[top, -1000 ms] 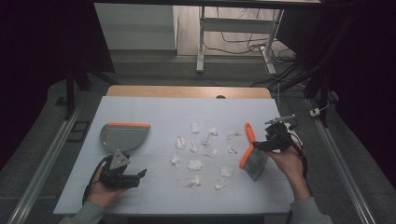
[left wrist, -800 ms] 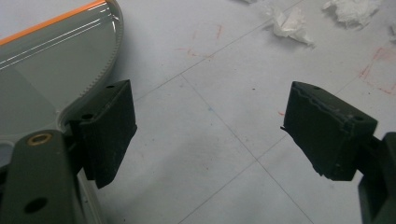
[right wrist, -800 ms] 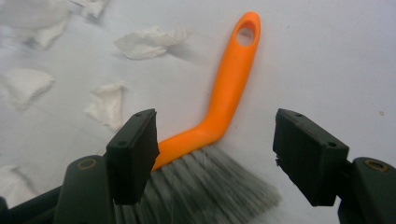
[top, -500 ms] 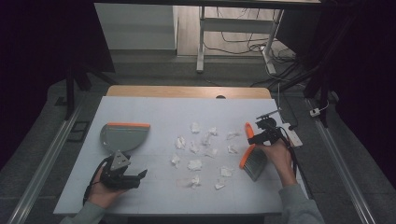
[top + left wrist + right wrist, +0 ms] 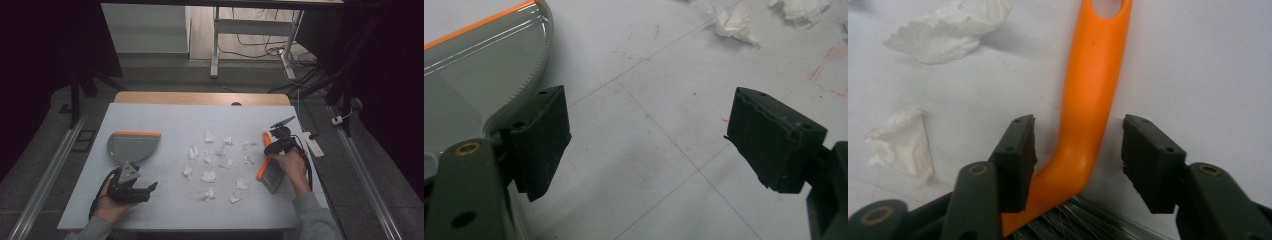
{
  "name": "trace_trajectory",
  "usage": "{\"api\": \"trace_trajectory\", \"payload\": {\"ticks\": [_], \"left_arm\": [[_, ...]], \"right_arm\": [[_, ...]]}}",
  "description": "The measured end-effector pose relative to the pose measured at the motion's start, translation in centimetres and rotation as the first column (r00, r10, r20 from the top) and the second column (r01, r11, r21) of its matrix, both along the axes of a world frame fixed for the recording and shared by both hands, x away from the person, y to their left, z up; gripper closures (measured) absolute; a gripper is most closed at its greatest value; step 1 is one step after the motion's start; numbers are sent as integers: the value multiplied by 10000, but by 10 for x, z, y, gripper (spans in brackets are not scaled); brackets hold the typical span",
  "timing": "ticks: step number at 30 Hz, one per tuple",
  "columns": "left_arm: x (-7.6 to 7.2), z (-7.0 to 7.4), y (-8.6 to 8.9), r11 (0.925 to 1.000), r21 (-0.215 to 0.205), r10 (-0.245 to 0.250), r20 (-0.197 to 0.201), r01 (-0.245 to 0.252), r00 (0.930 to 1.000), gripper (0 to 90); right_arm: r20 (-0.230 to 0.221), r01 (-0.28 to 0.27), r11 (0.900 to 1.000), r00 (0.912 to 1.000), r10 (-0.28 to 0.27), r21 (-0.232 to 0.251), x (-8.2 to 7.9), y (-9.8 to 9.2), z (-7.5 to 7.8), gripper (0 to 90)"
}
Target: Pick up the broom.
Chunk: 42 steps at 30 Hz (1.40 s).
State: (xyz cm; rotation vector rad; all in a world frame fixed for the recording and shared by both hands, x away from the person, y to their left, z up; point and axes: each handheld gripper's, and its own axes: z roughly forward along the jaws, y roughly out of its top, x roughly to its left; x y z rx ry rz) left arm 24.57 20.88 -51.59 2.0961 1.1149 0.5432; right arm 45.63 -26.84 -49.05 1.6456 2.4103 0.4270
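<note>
Our left gripper (image 5: pixel 142 189) rests low with jaws wide apart, while our right gripper (image 5: pixel 272 148) points down, its jaws just closing, still gapped.

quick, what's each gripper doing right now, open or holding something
left gripper: open, nothing between its jaws, beside the grey dustpan with an orange edge.
right gripper: open, jaws have just been closing around the orange brush handle; one pad is not yet touching it.

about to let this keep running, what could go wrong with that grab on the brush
1. The right gripper has been closing around the brush, but a gap remains on the far pad; the curved orange handle may slip or twist.
2. The grab is low, by the bristles, so the brush could tip.
3. Paper scraps lie close; a swing could scatter them away from the dustpan.
</note>
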Motion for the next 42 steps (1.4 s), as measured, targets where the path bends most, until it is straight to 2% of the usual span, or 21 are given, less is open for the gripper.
{"api": "trace_trajectory", "payload": {"ticks": [5, 6, 11, 15, 22, 24, 25, 26, 27, 29, 31, 32, 33, 35, 36, 38, 39, 40, 41, 42], "left_arm": [[-1, 0, 0, 10000, 13, 15, 32, -15, 10000, 182], [-1, 0, 0, 10000, -8, 9, 42, -9, 10000, 182], [-5, 1, 3, 10000, -2, 67, 152, -67, 9999, 185], [-6, 1, 3, 10000, -25, 76, 183, -75, 9998, 186], [-6, 2, 4, 9999, -2, 105, 222, -105, 9997, 186], [-6, 2, 5, 9999, -28, 139, 229, -138, 9996, 187], [-6, 1, 5, 9999, -49, 142, 228, -141, 9996, 188], [-5, 1, 6, 9999, -36, 151, 224, -151, 9996, 188], [-5, 1, 6, 9999, -40, 158, 223, -157, 9996, 188], [-5, 1, 6, 9999, -32, 155, 223, -154, 9996, 188], [-5, 1, 6, 9999, -31, 145, 224, -144, 9996, 188], [-6, 1, 6, 9999, -30, 149, 232, -149, 9996, 188], [-6, 1, 6, 9999, -50, 163, 249, -162, 9996, 188], [-6, 2, 6, 9998, -61, 188, 282, -187, 9994, 188], [-6, 2, 6, 9998, -51, 195, 287, -194, 9994, 188], [-6, 2, 6, 9998, -53, 199, 287, -198, 9994, 188], [-5, 2, 6, 9998, -49, 200, 289, -199, 9994, 188], [-5, 2, 6, 9998, -54, 197, 292, -195, 9994, 189], [-5, 2, 6, 9998, -57, 197, 291, -195, 9994, 188], [-5, 2, 6, 9998, -59, 194, 292, -193, 9994, 188]], "right_arm": [[48, 289, 9993, 9996, -288, -255, 0, 3, 0, 557], [194, 446, 9978, 9989, -437, -486, -1, 5, -1, 621], [367, 535, 9976, 9980, -519, -441, -3, 3, -1, 691], [385, 470, 9979, 9982, -453, -438, -3, 2, -1, 694], [671, 154, 9997, 9976, -141, -185, -6, -3, -2, 698], [728, 7, 10000, 9973, -6, -4, -7, -7, -2, 698], [852, -162, 9996, 9963, 141, 250, -9, -12, 0, 698], [852, -162, 9996, 9963, 141, 250, -9, -12, 0, 698], [1139, -238, 9975, 9934, 162, 658, -13, -17, 3, 698], [1299, -313, 9960, 9913, 202, 836, -14, -20, 6, 698], [1824, -493, 9890, 9830, 233, 1396, -20, -29, 12, 699], [1824, -493, 9890, 9830, 233, 1396, -20, -29, 12, 699], [2224, -569, 9848, 9748, 192, 1641, -24, -34, 16, 698], [2323, -605, 9813, 9725, 167, 1827, -26, -36, 18, 698], [2651, -704, 9748, 9641, 121, 2117, -29, -40, 22, 698], [2954, -772, 9704, 9554, 63, 2289, -31, -43, 27, 699], [3082, -833, 9668, 9513, 50, 2414, -32, -45, 29, 699], [3082, -833, 9668, 9513, 50, 2414, -32, -45, 29, 699], [3349, -987, 9587, 9423, 38, 2668, -34, -46, 34, 699], [3349, -987, 9587, 9423, 38, 2668, -34, -46, 34, 699]]}}
